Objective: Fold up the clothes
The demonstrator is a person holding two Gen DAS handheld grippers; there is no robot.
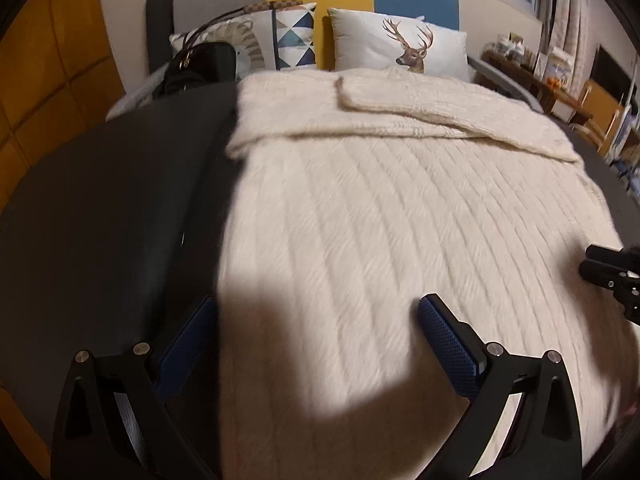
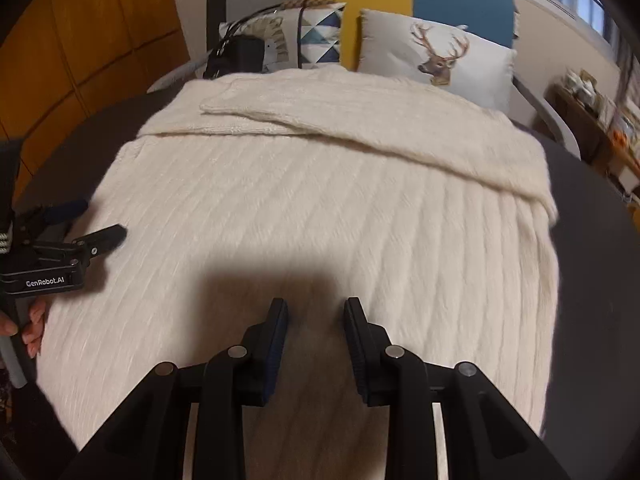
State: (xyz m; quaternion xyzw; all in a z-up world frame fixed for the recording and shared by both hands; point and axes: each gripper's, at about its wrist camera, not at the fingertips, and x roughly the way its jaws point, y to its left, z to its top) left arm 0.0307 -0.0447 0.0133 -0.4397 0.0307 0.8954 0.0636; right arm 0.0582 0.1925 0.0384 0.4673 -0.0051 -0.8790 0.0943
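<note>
1. Lying flat across the middle of both views: a cream knit sweater [image 1: 400, 220], ribs running diagonally, spread on a dark bed [image 1: 100, 200].
2. Sleeve [image 2: 360, 128] folded across the sweater's far end, upper middle of the right wrist frame, running from upper left down to the right edge.
3. Left gripper [image 1: 316, 328], bottom of the left wrist frame: fingers spread wide, nothing between them. Left blue pad [image 1: 188, 344] sits over the dark bed at the sweater's left edge; the right one over the knit. Contact with the cloth: cannot tell.
4. Right gripper [image 2: 316, 332], bottom centre of the right wrist frame: fingers apart by a narrow gap, only sweater seen through the gap, no cloth pinched. Its shadow falls on the knit just ahead.
5. Right gripper also shows at the right edge of the left wrist frame, over the sweater's right side.
6. Left gripper shows at the left edge of the right wrist frame, held by a hand [image 2: 34, 320], lower left.
7. Deer pillow [image 1: 404, 46] and triangle pillow [image 1: 294, 36] at upper centre, beyond the sweater.
8. Black bag [image 1: 196, 68] upper left, beside the pillows.
</note>
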